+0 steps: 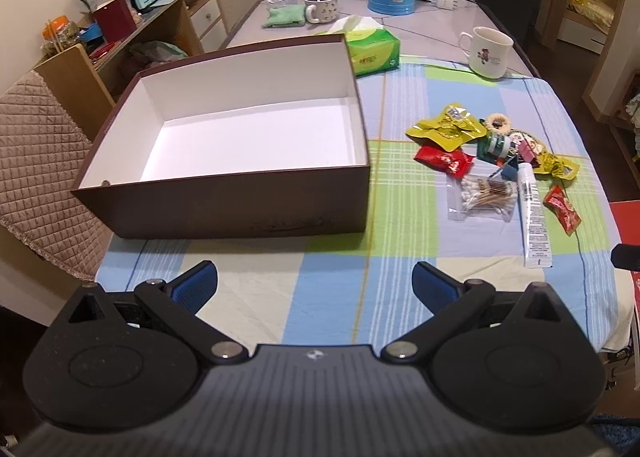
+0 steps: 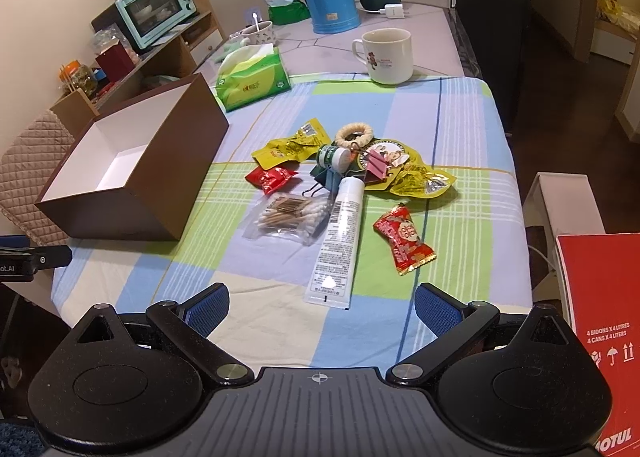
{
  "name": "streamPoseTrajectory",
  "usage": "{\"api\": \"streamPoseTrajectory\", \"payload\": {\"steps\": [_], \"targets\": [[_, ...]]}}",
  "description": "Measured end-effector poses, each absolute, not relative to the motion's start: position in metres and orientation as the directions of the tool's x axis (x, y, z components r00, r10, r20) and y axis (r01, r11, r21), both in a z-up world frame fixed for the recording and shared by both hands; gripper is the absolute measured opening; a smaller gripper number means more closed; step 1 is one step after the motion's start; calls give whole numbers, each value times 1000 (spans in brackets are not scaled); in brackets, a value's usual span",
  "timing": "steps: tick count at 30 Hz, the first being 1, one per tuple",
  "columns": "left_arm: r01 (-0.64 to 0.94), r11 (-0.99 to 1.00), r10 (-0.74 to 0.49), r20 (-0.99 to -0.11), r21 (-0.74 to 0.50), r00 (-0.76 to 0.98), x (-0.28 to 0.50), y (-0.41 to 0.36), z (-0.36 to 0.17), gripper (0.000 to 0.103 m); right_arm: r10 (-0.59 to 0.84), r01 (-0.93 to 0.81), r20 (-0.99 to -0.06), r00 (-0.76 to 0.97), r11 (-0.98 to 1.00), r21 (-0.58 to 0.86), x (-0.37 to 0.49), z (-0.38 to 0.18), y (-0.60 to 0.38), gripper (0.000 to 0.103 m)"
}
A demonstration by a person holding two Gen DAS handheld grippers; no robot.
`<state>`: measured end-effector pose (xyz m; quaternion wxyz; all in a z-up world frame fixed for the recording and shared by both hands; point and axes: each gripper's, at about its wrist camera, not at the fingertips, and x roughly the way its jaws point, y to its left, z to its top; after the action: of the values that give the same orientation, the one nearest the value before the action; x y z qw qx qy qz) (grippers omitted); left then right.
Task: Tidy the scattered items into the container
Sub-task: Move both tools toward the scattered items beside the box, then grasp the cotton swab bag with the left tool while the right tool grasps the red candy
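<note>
On the checked cloth (image 2: 280, 321) a soft, light tube (image 2: 338, 241) lies beside the box (image 1: 224, 209); mid-body is judged best gripped. Both grippers (image 1: 315, 283) (image 2: 322, 303) are held agape.

- Red carton (image 2: 604, 337) cut off by right edge of right wrist view; only "MOTUL" and part of the print legible.
- Binder clips (image 2: 320, 179) half buried under white tube (image 2: 338, 241) and small jar (image 2: 334, 157).
- Print on white tube too small to read.
- Left claw (image 2: 36, 257) barely entering at left edge, fingers unseen.
</note>
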<state>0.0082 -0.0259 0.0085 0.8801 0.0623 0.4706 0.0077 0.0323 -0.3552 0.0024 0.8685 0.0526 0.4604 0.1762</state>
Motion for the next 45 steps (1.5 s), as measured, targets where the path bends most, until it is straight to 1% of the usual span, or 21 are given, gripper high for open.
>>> {"api": "streamPoseTrajectory", "payload": {"steps": [13, 22, 31, 36, 38, 42, 45], "targets": [[133, 989, -15, -834, 70, 551, 26, -58, -2, 102, 374, -269, -771, 516, 925, 268, 46, 0, -373, 101], [273, 961, -126, -802, 47, 583, 40, -86, -14, 102, 399, -277, -758, 516, 915, 293, 59, -5, -385, 101], [394, 917, -191, -793, 66, 579, 61, -113, -33, 97, 407, -267, -754, 516, 912, 310, 74, -16, -403, 101], [471, 879, -240, -789, 71, 566, 70, -127, -44, 92, 417, -281, -759, 500, 907, 314, 83, -25, -408, 101], [511, 855, -254, -787, 89, 562, 73, -133, -48, 91, 417, -293, -765, 490, 906, 306, 87, -29, -409, 101], [584, 798, -256, -796, 146, 549, 79, -148, -60, 86, 405, -323, -787, 465, 905, 275, 97, -39, -411, 101], [628, 762, -266, -808, 157, 526, 85, -156, -69, 84, 396, -343, -802, 448, 904, 255, 106, -46, -412, 101]]}}
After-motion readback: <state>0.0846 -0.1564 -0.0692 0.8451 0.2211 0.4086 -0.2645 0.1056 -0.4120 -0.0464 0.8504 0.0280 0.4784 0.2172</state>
